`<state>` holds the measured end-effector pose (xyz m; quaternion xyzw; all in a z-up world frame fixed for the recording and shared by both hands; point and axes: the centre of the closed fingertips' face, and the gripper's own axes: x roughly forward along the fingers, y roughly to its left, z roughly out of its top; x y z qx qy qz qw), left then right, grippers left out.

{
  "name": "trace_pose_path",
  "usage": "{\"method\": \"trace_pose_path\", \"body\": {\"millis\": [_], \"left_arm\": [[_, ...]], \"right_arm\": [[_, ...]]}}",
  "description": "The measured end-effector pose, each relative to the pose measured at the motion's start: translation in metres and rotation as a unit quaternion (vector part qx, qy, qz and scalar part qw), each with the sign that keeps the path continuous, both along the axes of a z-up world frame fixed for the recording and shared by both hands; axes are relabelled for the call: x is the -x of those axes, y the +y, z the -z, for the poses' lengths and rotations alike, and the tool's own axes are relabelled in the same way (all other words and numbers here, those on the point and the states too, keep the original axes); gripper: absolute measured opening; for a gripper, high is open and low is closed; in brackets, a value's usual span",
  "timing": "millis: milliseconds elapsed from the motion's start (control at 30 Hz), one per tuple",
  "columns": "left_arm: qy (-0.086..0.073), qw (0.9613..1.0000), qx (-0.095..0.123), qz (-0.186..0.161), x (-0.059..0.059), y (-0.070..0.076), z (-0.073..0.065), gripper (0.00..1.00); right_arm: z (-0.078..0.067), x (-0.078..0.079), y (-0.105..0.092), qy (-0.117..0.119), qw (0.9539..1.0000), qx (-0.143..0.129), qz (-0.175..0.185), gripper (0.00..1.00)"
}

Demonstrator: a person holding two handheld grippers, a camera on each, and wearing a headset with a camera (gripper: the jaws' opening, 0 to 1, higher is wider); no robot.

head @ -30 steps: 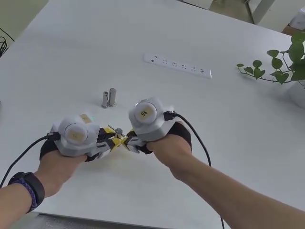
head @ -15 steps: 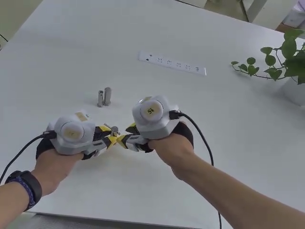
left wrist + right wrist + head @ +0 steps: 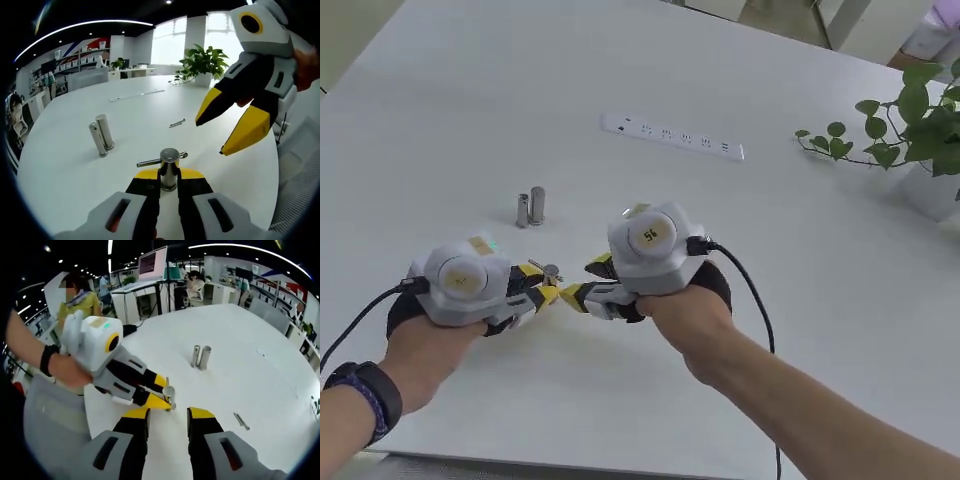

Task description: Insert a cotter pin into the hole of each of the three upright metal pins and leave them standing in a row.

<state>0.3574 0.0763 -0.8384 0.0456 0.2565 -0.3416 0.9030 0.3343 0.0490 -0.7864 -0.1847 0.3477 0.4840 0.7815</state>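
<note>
The left claw (image 3: 169, 176) was clamped on a pin (image 3: 169, 156) with a cotter pin (image 3: 152, 161) through its hole, at the surface's (image 3: 470, 120) near side. The right claw (image 3: 169, 414) stood apart beside it (holding nothing). Farther back, two pins (image 3: 530, 207) stood side by side.

An open-plan office, with desks (image 3: 131, 288), a monitor (image 3: 152, 262) and potted plants (image 3: 202, 60)

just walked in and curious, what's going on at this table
A person works two handheld grippers at a white table. The left gripper is shut on a short silver metal pin with a thin cotter pin crossing just under its head. The right gripper hangs open beside it. Two more silver pins stand together farther back, and a spare cotter pin lies loose.
</note>
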Motion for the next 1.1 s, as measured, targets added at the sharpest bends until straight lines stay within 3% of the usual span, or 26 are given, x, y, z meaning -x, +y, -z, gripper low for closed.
{"method": "trace_pose_path", "body": {"millis": [333, 800, 1100], "left_arm": [[0.001, 0.9998, -0.002, -0.018, 0.0, 0.006, -0.007, 0.1], [-0.005, 0.9986, 0.0, -0.054, -0.009, 0.031, -0.02, 0.1], [-0.004, 0.9967, -0.002, -0.082, -0.018, 0.052, -0.021, 0.1]], "right_arm": [[-0.016, 0.001, -0.013, -0.009, 0.9979, -0.053, 0.036, 0.38], [-0.021, 0.016, -0.048, -0.013, 0.9926, -0.082, 0.088, 0.46], [-0.02, 0.026, -0.053, -0.008, 0.9896, -0.096, 0.106, 0.49]]}}
